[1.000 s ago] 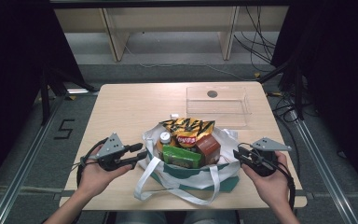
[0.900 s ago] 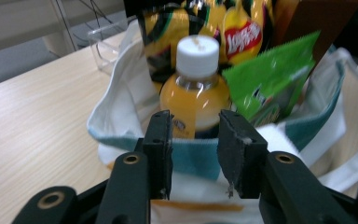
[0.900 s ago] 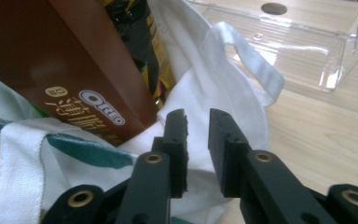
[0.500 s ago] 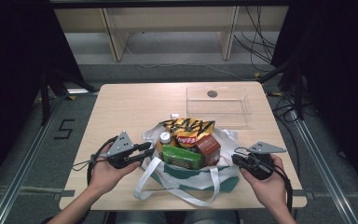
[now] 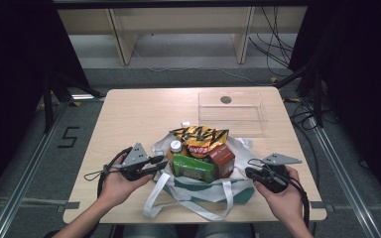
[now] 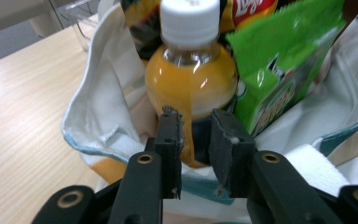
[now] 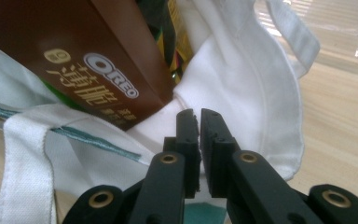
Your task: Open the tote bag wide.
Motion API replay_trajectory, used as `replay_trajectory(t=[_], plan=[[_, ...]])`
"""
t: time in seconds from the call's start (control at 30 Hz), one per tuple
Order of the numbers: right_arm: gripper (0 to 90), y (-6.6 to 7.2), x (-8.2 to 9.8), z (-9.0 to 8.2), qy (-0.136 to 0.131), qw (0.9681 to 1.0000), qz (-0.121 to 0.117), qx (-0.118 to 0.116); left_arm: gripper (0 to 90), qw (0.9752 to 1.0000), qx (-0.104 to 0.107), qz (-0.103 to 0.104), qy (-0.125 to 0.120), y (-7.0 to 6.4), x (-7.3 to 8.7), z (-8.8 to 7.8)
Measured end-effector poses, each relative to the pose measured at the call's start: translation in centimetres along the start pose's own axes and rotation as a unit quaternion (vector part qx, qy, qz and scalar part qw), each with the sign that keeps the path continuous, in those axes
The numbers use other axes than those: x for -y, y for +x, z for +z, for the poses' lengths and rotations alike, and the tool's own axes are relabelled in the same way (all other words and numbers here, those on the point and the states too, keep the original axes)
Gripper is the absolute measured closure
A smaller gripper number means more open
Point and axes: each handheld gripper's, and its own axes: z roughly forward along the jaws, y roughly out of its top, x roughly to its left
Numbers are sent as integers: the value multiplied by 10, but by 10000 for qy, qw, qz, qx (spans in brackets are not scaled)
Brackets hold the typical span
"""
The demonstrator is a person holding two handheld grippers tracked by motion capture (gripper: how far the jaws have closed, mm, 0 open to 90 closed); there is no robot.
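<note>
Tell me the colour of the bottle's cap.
White; the cap shows best in the left gripper view, atop the orange bottle.

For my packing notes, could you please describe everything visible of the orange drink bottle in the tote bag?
The orange drink bottle is clear plastic with a white ribbed screw cap, filled with opaque orange liquid almost to the neck. It stands upright at the left edge of the white tote bag, pressed against a green snack packet, with a chip bag behind it.

A light wooden table [image 5: 129,119] carries a white tote bag [image 5: 198,196] of snacks and a clear plastic tray [image 5: 232,112].
</note>
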Motion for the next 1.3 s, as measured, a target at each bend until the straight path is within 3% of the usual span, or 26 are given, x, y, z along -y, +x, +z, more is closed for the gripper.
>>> replay_trajectory(t=[0.17,0.2,0.27,0.33,0.37,0.53,0.6,0.67,0.77,0.8,0.83,0.87,0.9,0.93,0.97,1.03,1.13,1.2,1.27,1.3], plan=[[865,-4,5,5,288,9994,198,49,739,9997,1,33,232,-1,10,6],[865,-5,6,7,306,9994,151,57,740,9997,-32,30,237,-1,11,7],[865,-7,8,10,485,9982,345,67,742,9997,-38,-34,219,-2,15,11],[865,-8,9,12,474,9980,427,34,742,9995,-25,-8,323,-2,15,12],[864,-11,10,16,476,9985,267,21,742,9994,-2,-54,335,-2,17,13],[853,-10,10,15,557,9974,450,13,732,9995,58,51,300,-1,18,15],[833,-9,10,13,469,9978,476,21,728,9997,25,61,255,-1,20,14],[785,-12,9,12,103,9998,146,75,714,9999,15,34,111,-3,19,11],[754,-6,6,4,24,9989,465,48,663,10000,0,33,-9,-4,16,6],[728,-9,5,3,-211,9995,231,22,643,9999,-45,49,-80,-5,15,3],[711,-7,4,0,-269,9993,245,78,617,9999,-76,81,-120,-5,14,1],[672,-6,2,-4,-496,9984,276,12,575,9995,-143,49,-271,-6,12,-6],[656,-3,1,-7,-522,9977,431,39,555,9993,-167,69,-331,-5,11,-9],[638,-5,-2,-9,-655,9972,318,148,533,9993,-167,69,-331,-5,11,-9],[620,-3,-5,-12,-738,9962,419,179,515,9987,-266,40,-423,-3,11,-16],[607,-5,-8,-15,-881,9956,303,138,499,9984,-316,15,-468,-2,11,-19],[568,-6,-24,-20,-1346,9905,230,168,448,9975,-378,-87,-591,1,13,-26],[551,-5,-34,-21,-1452,9890,197,202,431,9970,-425,-88,-648,3,17,-31],[544,-3,-37,-23,-1393,9898,254,167,425,9967,-463,-157,-654,4,19,-34],[541,-3,-43,-22,-1515,9881,168,189,422,9965,-434,-208,-677,5,19,-34]])
